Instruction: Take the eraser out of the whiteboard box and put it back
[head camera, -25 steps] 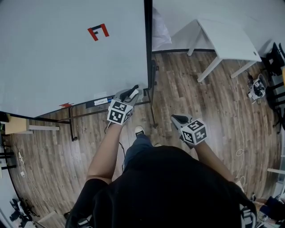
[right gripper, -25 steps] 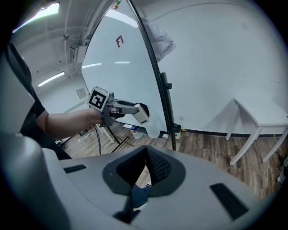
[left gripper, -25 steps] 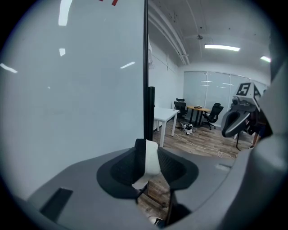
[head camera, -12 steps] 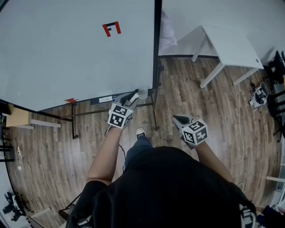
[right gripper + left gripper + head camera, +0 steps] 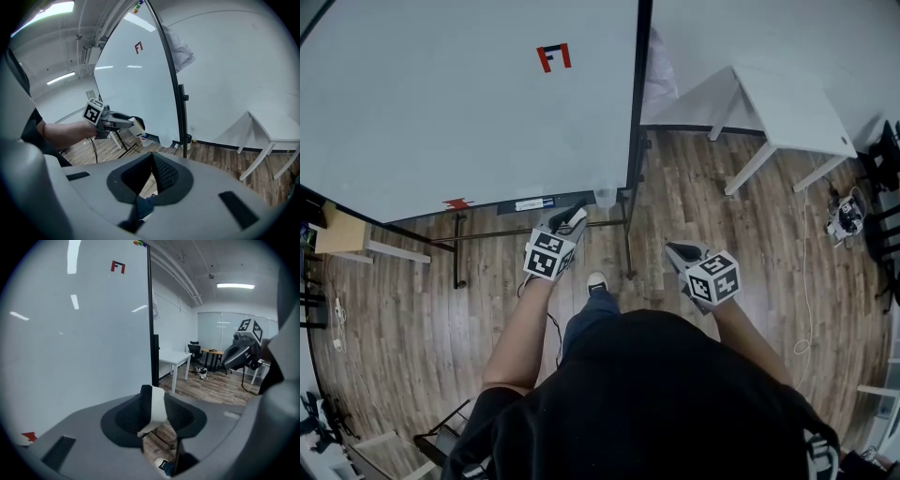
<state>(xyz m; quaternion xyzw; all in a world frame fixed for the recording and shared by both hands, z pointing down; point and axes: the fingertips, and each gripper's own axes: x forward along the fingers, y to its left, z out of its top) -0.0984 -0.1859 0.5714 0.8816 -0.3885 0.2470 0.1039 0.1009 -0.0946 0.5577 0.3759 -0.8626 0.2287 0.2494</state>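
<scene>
My left gripper (image 5: 573, 218) is shut on the eraser (image 5: 577, 222), a white block with a black felt side. In the left gripper view the eraser (image 5: 157, 409) stands upright between the dark pads. The small translucent whiteboard box (image 5: 605, 197) hangs at the lower right corner of the whiteboard (image 5: 469, 103), a little beyond the eraser and apart from it. In the right gripper view the left gripper (image 5: 131, 123) shows holding the eraser (image 5: 137, 125) in front of the board. My right gripper (image 5: 680, 251) hovers lower right over the floor, shut with nothing in it.
The whiteboard's black stand (image 5: 630, 225) and its legs (image 5: 455, 253) rest on the wood floor. A white table (image 5: 787, 98) stands at the back right by the wall. A red marker (image 5: 457, 202) lies on the board's ledge. My shoe (image 5: 595, 280) is below the left gripper.
My left gripper has drawn back from the box toward me, with the eraser in it. The right gripper has stayed in place.
</scene>
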